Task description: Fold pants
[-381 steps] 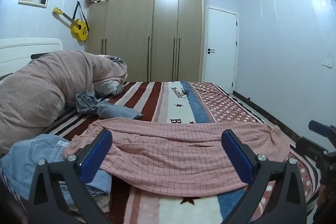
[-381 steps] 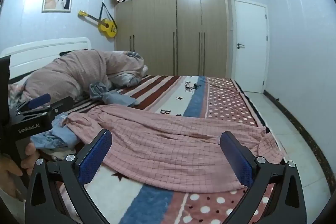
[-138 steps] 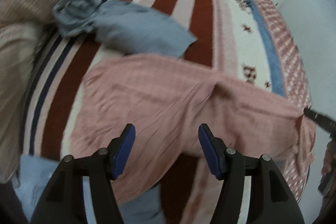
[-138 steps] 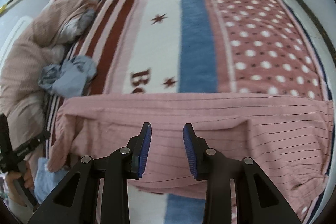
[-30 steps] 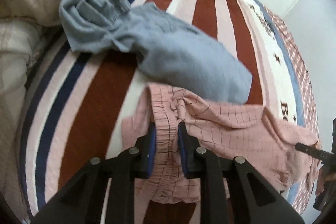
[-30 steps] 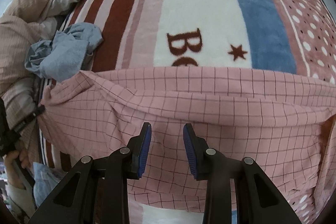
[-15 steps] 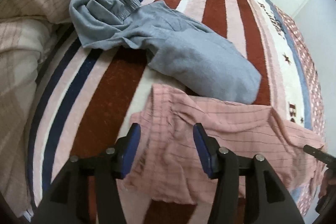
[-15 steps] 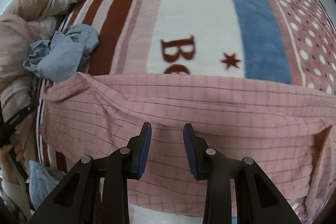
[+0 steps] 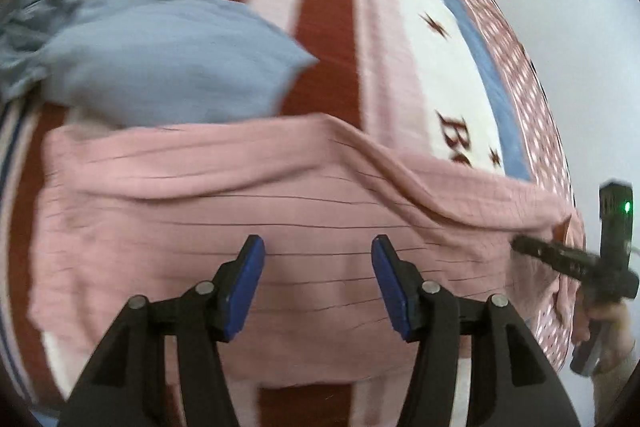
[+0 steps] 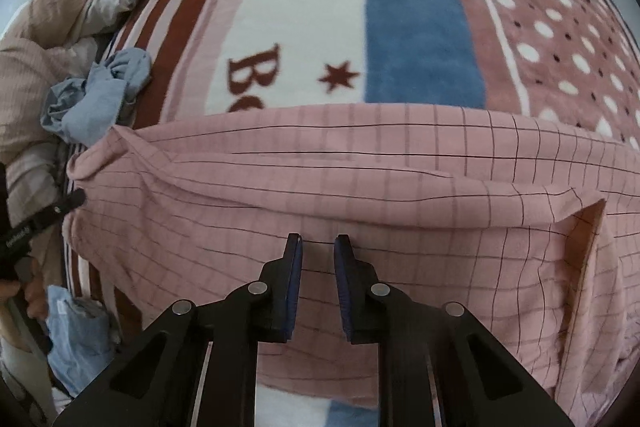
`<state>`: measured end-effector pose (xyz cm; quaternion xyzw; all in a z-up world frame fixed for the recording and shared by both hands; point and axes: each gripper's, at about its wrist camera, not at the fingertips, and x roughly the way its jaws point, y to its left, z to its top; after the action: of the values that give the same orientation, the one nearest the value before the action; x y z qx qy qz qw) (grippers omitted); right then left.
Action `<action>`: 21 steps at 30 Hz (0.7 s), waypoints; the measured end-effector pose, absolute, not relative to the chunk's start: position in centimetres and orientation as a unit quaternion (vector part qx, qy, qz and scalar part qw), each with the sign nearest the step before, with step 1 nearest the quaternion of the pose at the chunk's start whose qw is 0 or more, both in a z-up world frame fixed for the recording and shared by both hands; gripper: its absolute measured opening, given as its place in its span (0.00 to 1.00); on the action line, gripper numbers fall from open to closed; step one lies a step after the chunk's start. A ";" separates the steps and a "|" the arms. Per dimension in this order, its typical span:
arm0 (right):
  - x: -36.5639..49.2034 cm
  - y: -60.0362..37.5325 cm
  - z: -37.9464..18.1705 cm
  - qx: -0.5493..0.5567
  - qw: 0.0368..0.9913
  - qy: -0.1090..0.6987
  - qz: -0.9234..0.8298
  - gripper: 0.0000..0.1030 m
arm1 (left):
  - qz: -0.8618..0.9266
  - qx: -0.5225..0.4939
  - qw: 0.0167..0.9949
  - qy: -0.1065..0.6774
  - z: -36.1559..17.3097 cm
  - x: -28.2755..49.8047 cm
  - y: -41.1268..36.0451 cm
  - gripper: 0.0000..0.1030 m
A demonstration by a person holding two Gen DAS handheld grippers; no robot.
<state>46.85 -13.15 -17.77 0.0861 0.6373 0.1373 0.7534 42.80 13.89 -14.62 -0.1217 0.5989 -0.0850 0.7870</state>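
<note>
While pink checked pants [image 10: 360, 187] lie flat across striped blanket [image 10: 304, 27]: my left gripper [image 9: 316, 283] half-wide, empty; my right gripper [image 10: 318, 267] narrowed, just closing, nothing pinched. Fabric light, limp; grip hem at 3 o'clock.

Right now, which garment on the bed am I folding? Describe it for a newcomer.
On the striped, star-printed bed blanket, find the wide pink cotton pants with a thin dark grid spread across the near edge. The crumpled plain blue-grey garment beside them is smaller and unpatterned.
</note>
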 end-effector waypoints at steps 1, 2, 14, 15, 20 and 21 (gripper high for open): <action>47.0 -13.5 -18.1 0.088 0.754 0.636 0.138 0.11 | -0.089 -0.118 0.786 0.600 -15.0 43.1 13.1 0.50; 47.3 -14.0 -18.4 0.090 0.754 0.635 0.140 0.10 | -0.095 -0.115 0.786 0.600 -15.4 43.6 12.1 0.50; 52.4 -17.3 -18.6 0.102 0.779 0.603 0.137 0.06 | -0.063 -0.055 0.810 0.581 -17.2 49.9 8.6 0.50; 52.8 -17.4 -18.7 0.102 0.780 0.603 0.137 0.06 | -0.060 -0.052 0.811 0.579 -17.3 50.2 8.6 0.50; 53.5 -17.4 -18.2 0.086 0.789 0.594 0.129 0.06 | -0.047 -0.048 0.813 0.578 -16.9 51.0 8.7 0.50; 53.6 -17.5 -18.1 0.081 0.792 0.593 0.125 0.07 | -0.049 -0.045 0.812 0.580 -16.7 51.0 8.7 0.50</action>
<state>53.60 -17.54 -18.06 0.0812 0.5926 0.1253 0.7915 51.02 8.66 -16.70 -0.0452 0.5801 -0.0490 0.8118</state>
